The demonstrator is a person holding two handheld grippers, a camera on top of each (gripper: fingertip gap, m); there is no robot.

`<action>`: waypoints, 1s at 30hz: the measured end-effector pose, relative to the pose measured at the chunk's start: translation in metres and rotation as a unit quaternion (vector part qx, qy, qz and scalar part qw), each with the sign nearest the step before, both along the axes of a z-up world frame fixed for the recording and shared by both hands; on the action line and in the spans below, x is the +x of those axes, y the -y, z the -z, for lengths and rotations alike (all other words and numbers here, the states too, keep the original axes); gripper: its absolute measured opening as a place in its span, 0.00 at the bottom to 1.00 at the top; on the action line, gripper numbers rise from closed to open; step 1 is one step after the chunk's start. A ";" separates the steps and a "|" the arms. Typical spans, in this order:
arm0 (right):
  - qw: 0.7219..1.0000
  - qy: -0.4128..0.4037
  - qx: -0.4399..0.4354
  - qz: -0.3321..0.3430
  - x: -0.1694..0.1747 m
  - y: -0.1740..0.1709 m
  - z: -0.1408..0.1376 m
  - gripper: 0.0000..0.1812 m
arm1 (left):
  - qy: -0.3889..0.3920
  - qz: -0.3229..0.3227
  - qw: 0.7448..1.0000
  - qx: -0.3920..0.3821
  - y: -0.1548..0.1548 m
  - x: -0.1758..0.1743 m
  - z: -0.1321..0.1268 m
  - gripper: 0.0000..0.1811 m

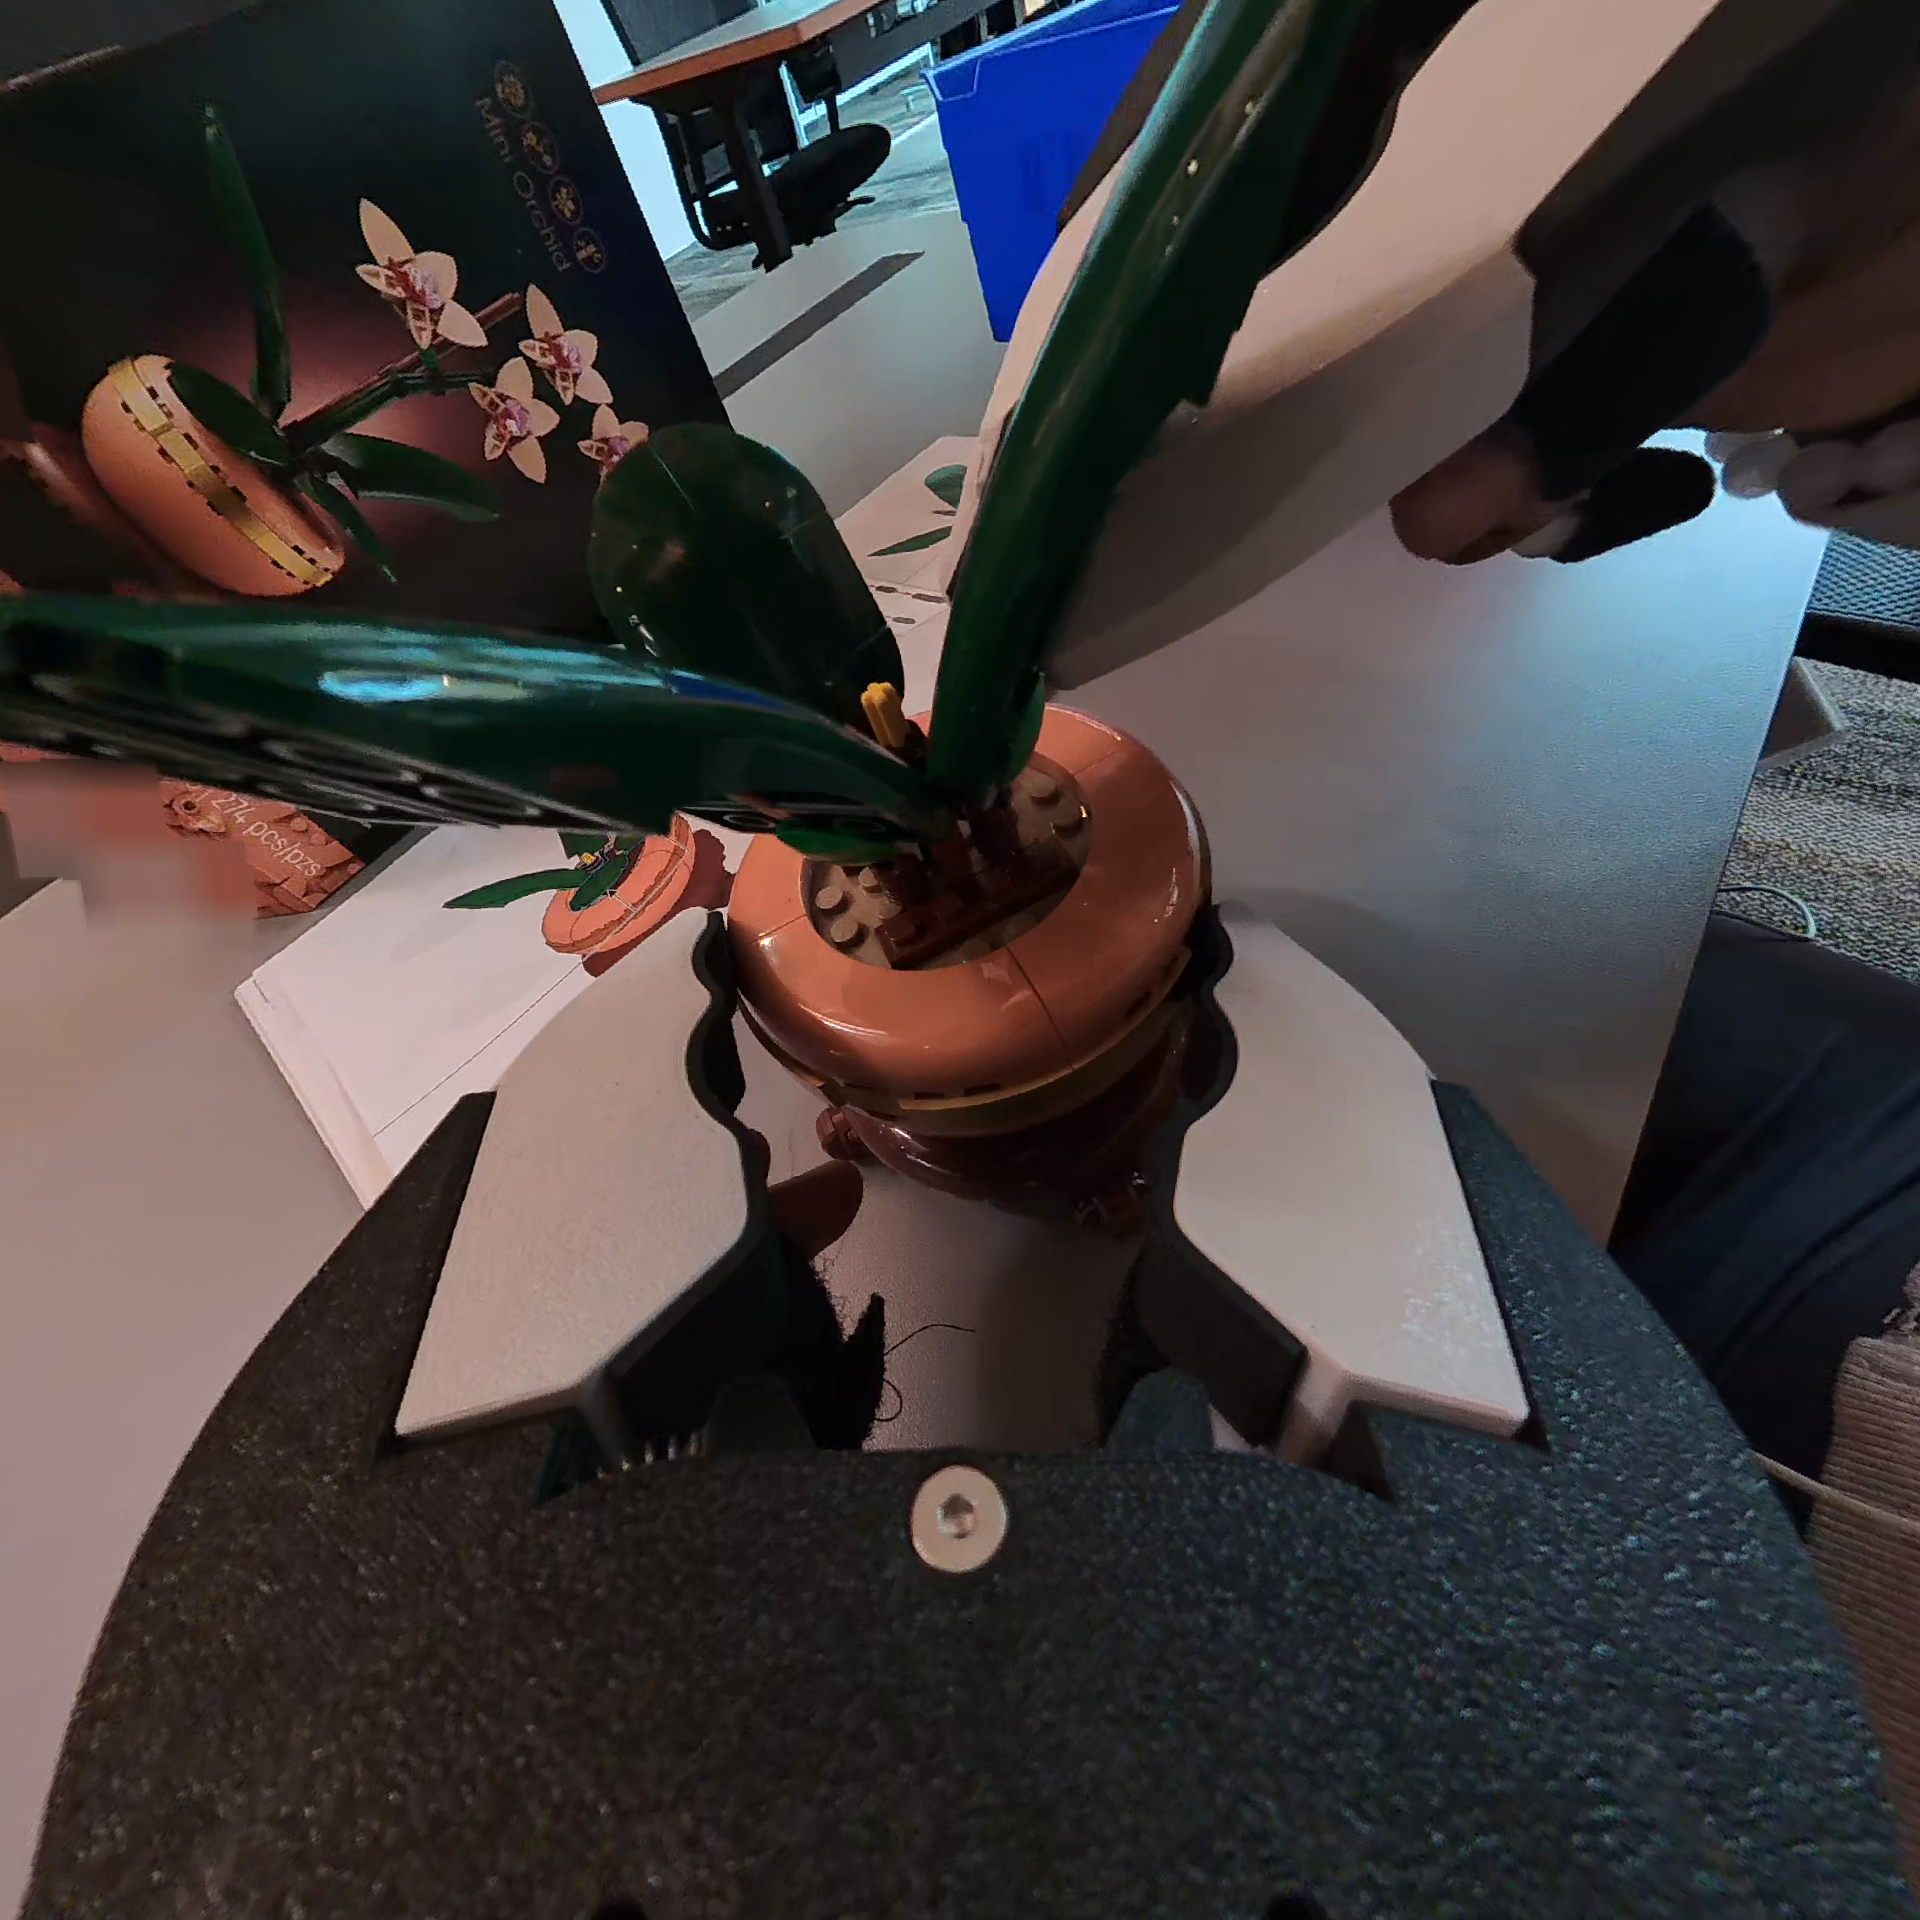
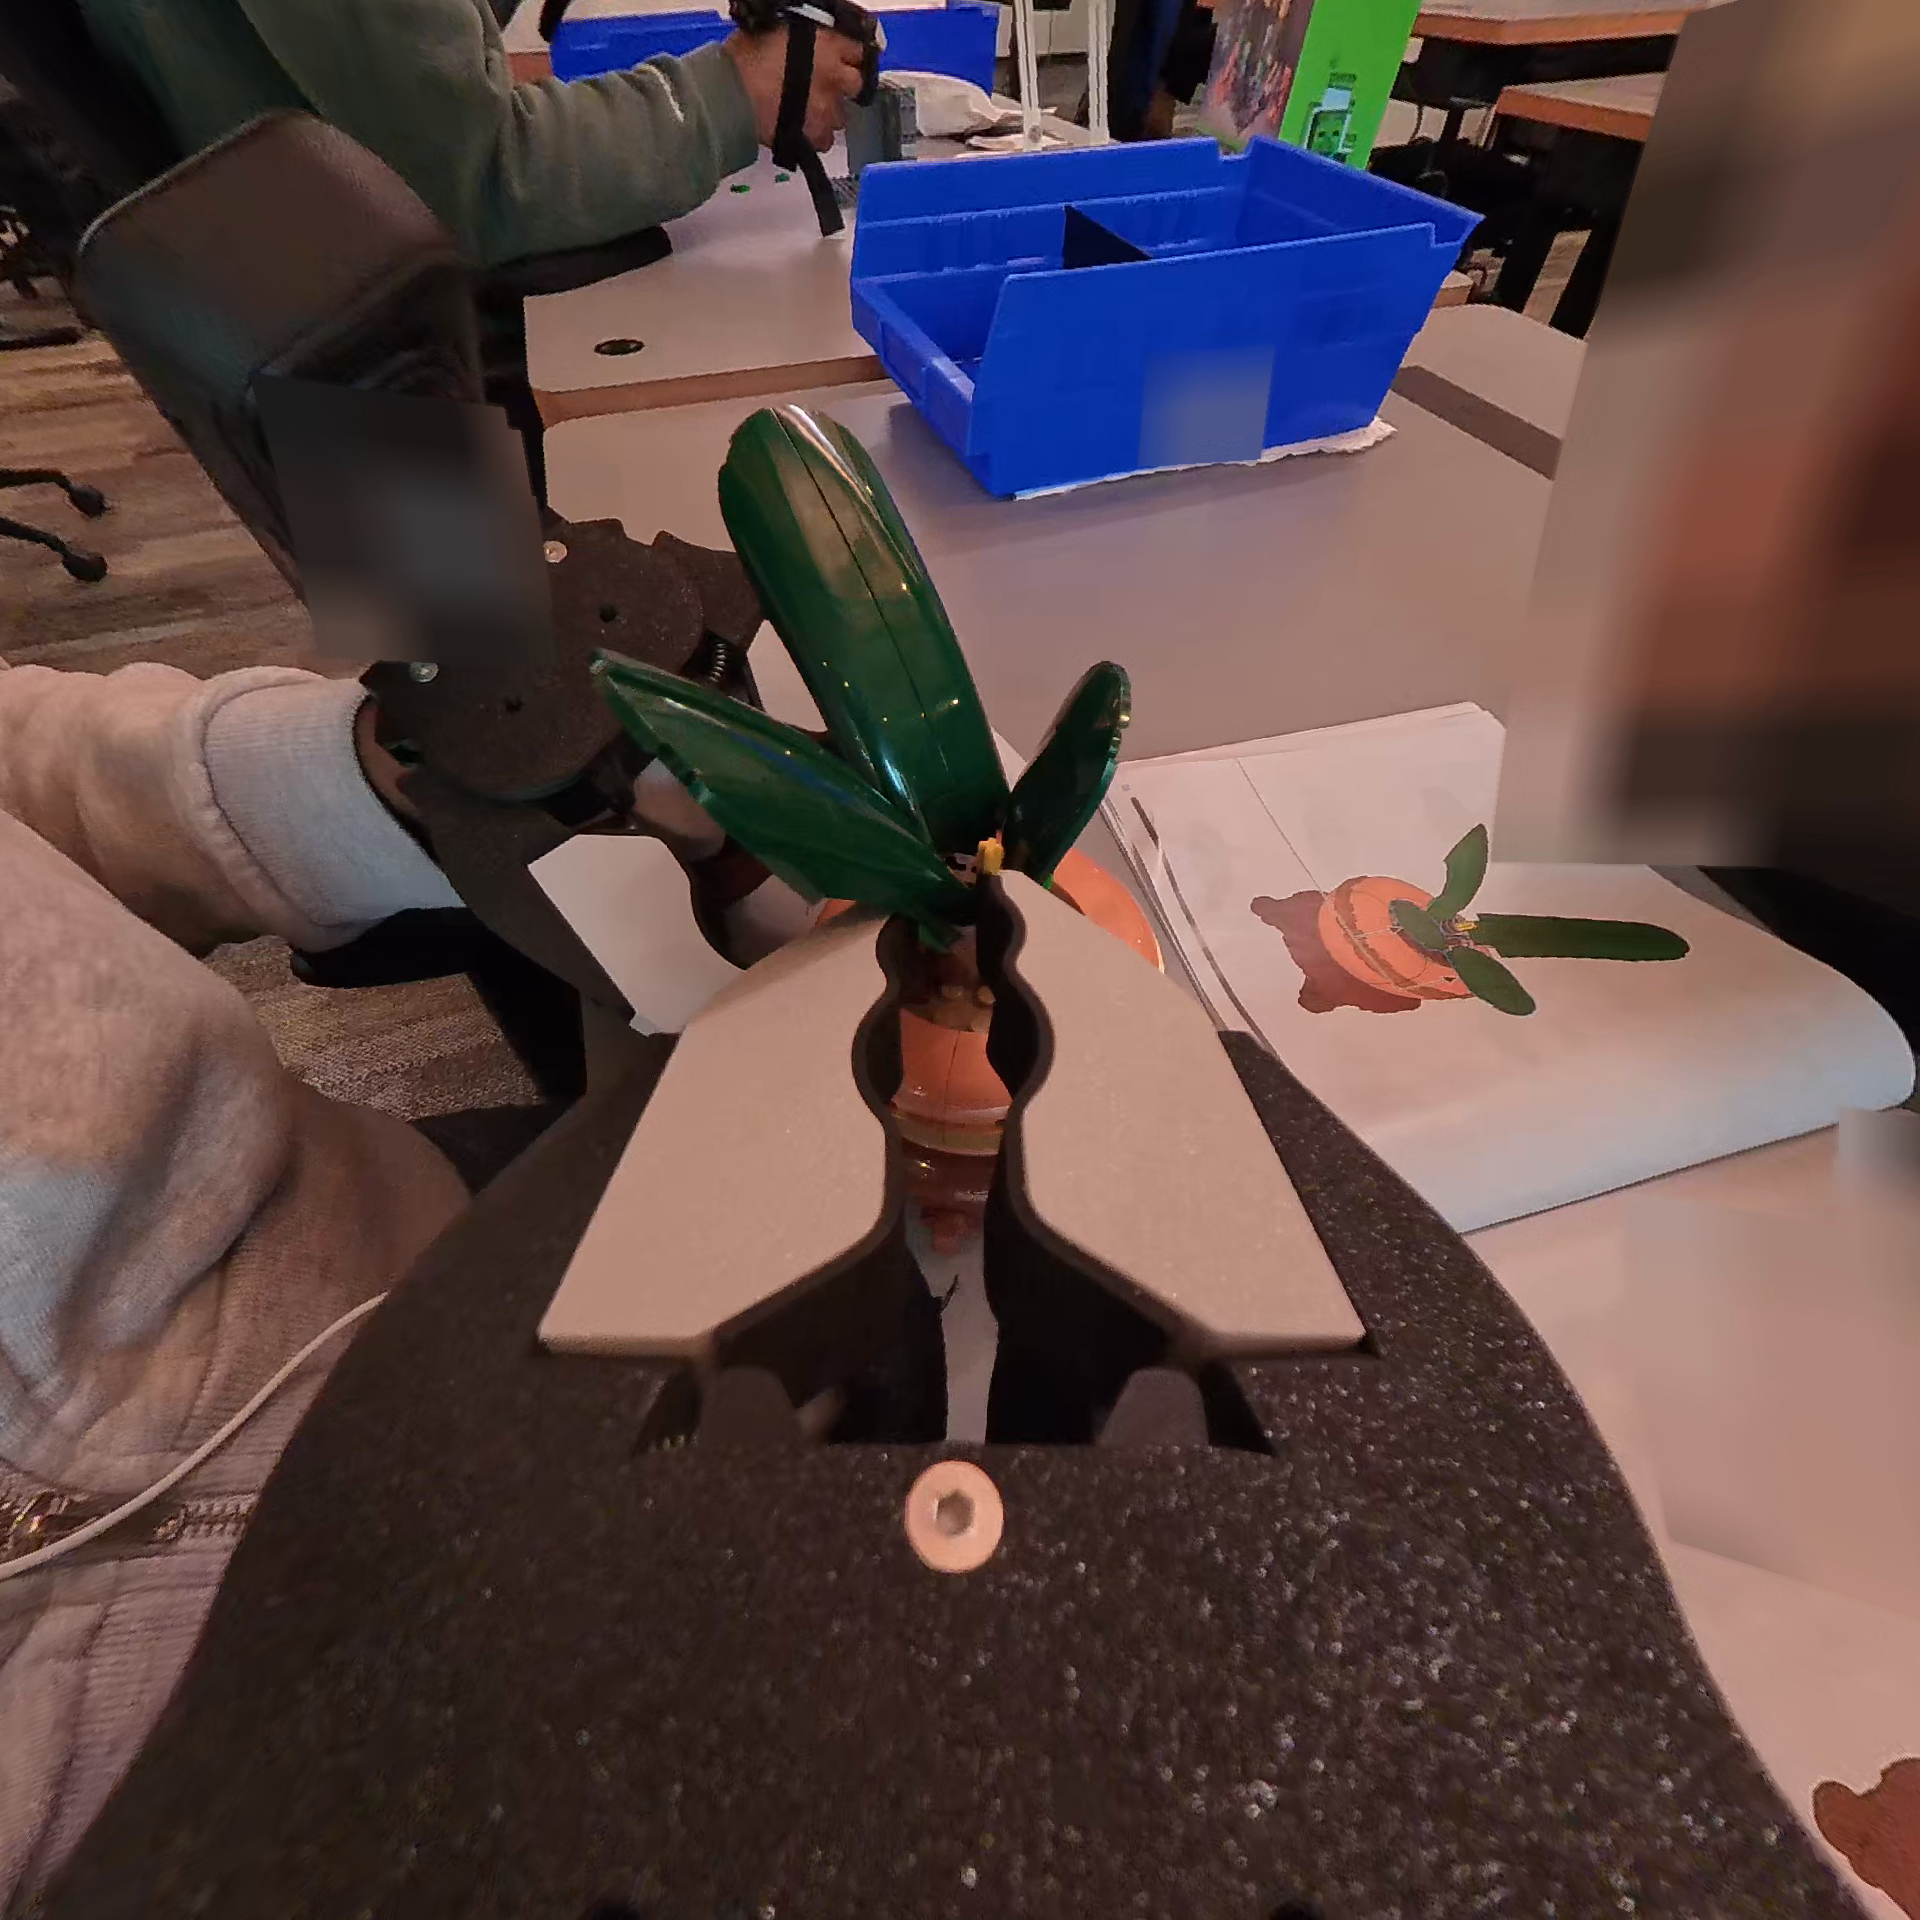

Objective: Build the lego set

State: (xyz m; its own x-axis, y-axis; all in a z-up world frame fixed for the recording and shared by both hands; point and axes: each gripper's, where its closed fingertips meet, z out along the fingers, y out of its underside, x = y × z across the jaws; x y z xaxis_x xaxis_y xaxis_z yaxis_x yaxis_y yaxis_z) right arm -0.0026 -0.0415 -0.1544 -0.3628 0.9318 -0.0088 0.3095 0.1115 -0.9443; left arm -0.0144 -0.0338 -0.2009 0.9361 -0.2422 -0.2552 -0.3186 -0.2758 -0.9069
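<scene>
Gripping the terracotta-coloured pot (image 1: 966, 997) of a brick-built plant, the left gripper (image 1: 961, 987) is clamped around its sides above a grey table (image 1: 1455, 790). The right gripper (image 2: 971, 914) is nearly closed at the green leaves (image 2: 862, 623); whether anything is pinched cannot be told. An instruction booklet (image 2: 1507, 1091) lies just beside.
</scene>
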 end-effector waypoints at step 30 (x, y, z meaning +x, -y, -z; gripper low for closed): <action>0.997 -0.058 0.041 -0.040 0.009 0.008 0.027 0.21 | 0.022 0.294 0.956 -0.001 0.029 -0.007 -0.003 0.47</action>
